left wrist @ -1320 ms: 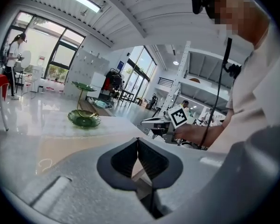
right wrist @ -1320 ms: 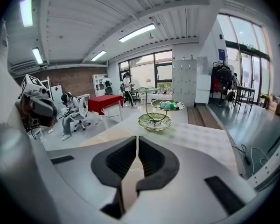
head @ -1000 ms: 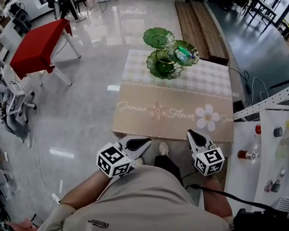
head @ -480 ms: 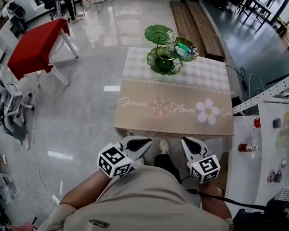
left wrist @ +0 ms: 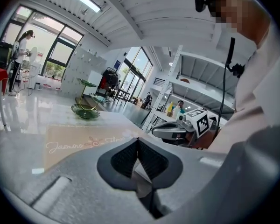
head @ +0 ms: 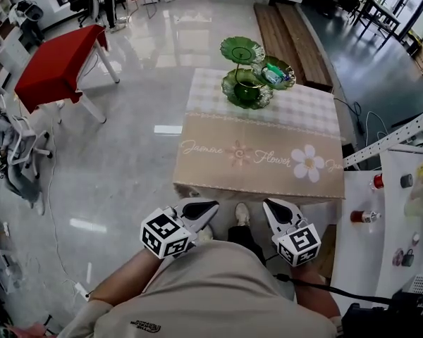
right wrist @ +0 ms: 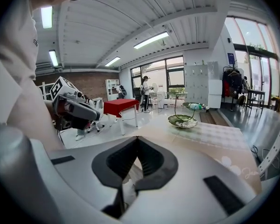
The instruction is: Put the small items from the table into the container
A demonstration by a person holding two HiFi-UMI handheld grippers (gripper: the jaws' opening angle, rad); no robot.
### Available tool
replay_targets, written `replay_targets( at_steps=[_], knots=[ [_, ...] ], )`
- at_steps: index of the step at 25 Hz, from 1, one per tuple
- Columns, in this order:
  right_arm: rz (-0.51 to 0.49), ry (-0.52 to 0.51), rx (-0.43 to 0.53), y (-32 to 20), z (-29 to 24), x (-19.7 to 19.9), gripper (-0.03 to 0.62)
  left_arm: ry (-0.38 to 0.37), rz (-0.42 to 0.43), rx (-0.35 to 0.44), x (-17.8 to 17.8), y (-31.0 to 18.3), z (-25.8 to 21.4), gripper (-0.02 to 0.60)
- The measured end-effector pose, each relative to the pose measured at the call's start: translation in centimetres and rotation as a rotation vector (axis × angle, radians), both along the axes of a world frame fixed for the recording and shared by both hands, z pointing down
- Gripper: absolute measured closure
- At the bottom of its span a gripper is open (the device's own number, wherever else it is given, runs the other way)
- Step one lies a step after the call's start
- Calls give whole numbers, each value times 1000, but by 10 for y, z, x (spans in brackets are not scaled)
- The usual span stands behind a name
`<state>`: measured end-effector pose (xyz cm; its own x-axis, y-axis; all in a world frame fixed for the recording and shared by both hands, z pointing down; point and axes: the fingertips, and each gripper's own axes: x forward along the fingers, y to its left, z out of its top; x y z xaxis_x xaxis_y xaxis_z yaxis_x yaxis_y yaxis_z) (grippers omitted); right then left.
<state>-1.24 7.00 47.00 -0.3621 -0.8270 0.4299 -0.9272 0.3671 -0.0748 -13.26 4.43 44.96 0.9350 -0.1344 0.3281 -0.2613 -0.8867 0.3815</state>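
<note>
A green tiered dish stand [head: 245,83] stands at the far end of the table [head: 261,157], which has a beige flowered cloth. A small teal and white item [head: 271,74] lies in the stand's right dish. The stand [left wrist: 86,111] also shows small in the left gripper view, and the same stand [right wrist: 183,120] in the right gripper view. Both grippers hang before the table's near edge, close to the person's body. My left gripper [head: 206,208] is shut with nothing in it. My right gripper [head: 271,205] is shut and empty too.
A white side table [head: 381,259] at the right carries a red-capped bottle [head: 359,217] and several small things. A red table [head: 56,62] stands far left on the glossy floor. A wooden bench [head: 289,27] lies beyond the table. A cluttered chair [head: 14,153] is at the left edge.
My right gripper has drifted a little left and closer to the body. The table sits slightly further right in the head view. The left gripper looks about where it was.
</note>
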Motion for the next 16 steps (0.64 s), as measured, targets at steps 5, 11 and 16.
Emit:
replay_targets(
  at_steps=[5,11,16],
  knots=[
    [-11,6,2,0,-3,-5,579,3,0,-1,-4,3,-2,574],
    [-19,11,-4,1,-3,-9,579,6,3,2,-9,7,-2,574],
    [-25,14,-6,1,-3,-10,579,-1,-14,-3,-17,8,1,574]
  ],
)
